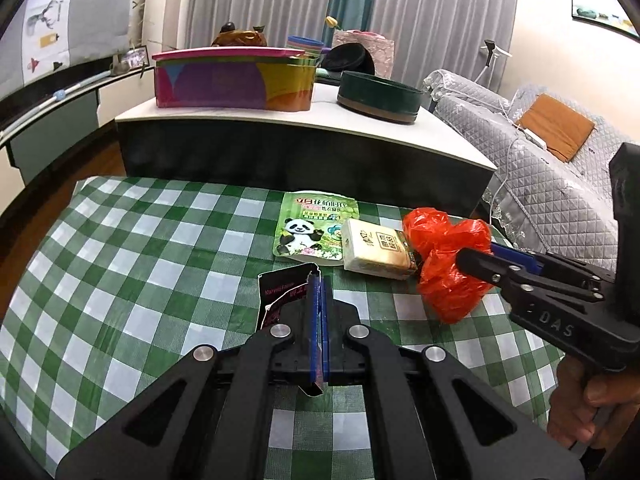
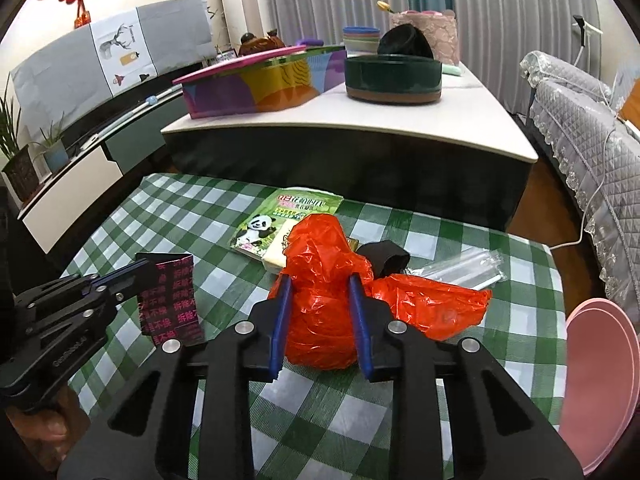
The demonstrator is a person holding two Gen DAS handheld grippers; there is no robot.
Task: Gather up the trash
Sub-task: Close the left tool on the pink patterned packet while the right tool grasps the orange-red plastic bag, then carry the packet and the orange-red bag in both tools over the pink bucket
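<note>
My left gripper (image 1: 319, 280) is shut on a black wrapper with pink print (image 1: 282, 296), held upright above the green checked tablecloth (image 1: 140, 248); the wrapper also shows in the right wrist view (image 2: 170, 296). My right gripper (image 2: 320, 284) has its jaws around a crumpled red plastic bag (image 2: 320, 276), pressing its sides; the bag also shows in the left wrist view (image 1: 444, 264). A green panda packet (image 1: 312, 226) and a beige tissue pack (image 1: 376, 252) lie on the cloth behind the bag.
A black crumpled item (image 2: 384, 258) and a clear plastic wrapper (image 2: 460, 270) lie right of the bag. A pink bin rim (image 2: 596, 380) stands at the right edge. A white coffee table (image 2: 360, 128) with boxes stands behind; a grey sofa (image 1: 540, 152) stands to the right.
</note>
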